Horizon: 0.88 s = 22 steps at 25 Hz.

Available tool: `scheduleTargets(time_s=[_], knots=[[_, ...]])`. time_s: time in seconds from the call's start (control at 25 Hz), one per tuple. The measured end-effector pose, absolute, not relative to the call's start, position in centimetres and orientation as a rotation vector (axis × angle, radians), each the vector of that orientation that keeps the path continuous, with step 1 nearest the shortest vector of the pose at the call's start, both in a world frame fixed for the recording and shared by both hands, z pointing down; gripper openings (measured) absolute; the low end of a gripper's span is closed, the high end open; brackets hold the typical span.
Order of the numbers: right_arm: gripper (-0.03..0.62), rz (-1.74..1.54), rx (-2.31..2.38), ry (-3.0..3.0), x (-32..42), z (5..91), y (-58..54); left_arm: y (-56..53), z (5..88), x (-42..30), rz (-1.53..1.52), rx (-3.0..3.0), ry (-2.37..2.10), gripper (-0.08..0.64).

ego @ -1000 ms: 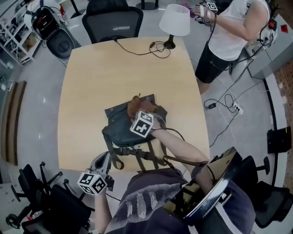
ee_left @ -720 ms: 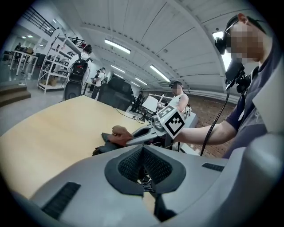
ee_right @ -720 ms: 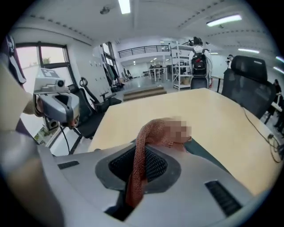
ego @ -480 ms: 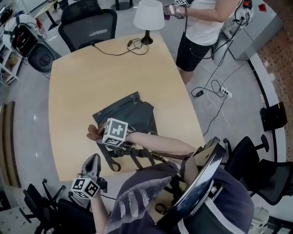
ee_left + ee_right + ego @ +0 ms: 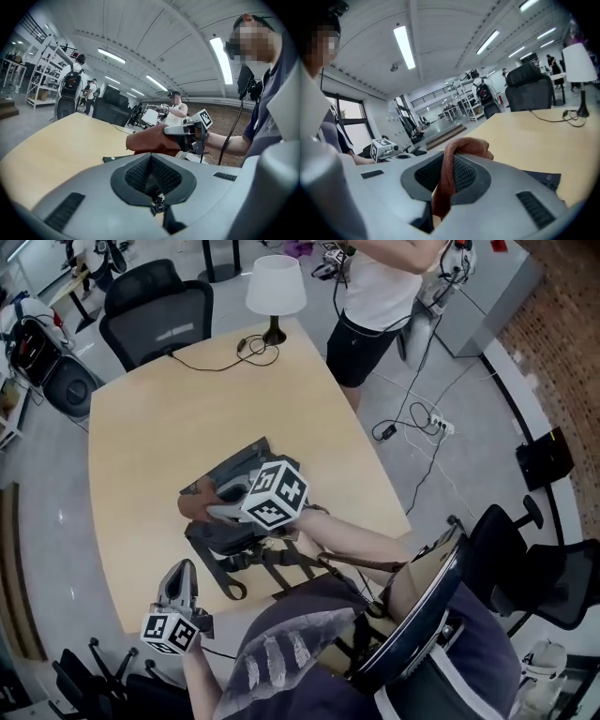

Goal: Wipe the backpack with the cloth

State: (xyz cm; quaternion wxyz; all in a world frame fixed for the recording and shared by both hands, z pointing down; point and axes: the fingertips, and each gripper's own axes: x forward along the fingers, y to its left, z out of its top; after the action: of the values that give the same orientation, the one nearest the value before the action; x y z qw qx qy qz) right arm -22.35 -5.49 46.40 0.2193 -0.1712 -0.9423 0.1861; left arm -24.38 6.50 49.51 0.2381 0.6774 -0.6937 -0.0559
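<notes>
A dark grey backpack (image 5: pixel 234 468) lies on the wooden table (image 5: pixel 150 418), its straps (image 5: pixel 274 563) trailing toward me. My right gripper (image 5: pixel 208 510) points left over the pack and is shut on a reddish-brown cloth (image 5: pixel 190 507) at the pack's left edge. In the right gripper view the cloth (image 5: pixel 449 168) hangs folded between the jaws. The left gripper (image 5: pixel 181 576) rests near the table's near edge, apart from the pack, jaws together with nothing in them. From the left gripper view I see the cloth (image 5: pixel 150 140) held above the backpack (image 5: pixel 117 158).
A white lamp (image 5: pixel 275 287) and its black cable (image 5: pixel 220 360) sit at the table's far end. Office chairs (image 5: pixel 155 315) stand behind it. A person (image 5: pixel 384 287) stands at the far right corner, with cables and a power strip (image 5: pixel 436 423) on the floor.
The right gripper has swept the cloth from the backpack's top middle to its left edge. The left gripper has stayed by the near table edge. My head view has shifted.
</notes>
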Motion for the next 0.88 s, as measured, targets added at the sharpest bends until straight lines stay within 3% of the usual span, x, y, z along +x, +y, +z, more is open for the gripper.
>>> scheduleTargets(time_s=[0.32,0.6,0.88], knots=[[0.032,0.464,-0.276,-2.799,-14.5,42.0,-8.4,3.0,47.6,-20.9,-0.175,2.051,-1.815,0.006],[0.032,0.482,-0.286,-2.918,-8.3,38.4,-9.8,1.2,42.1,-14.4,-0.162,2.258,-1.749,0.006],[0.032,0.475,-0.406,-2.981,0.6,36.9,-12.1,-1.9,42.0,-5.2,-0.047,2.194,-1.827,0.006]])
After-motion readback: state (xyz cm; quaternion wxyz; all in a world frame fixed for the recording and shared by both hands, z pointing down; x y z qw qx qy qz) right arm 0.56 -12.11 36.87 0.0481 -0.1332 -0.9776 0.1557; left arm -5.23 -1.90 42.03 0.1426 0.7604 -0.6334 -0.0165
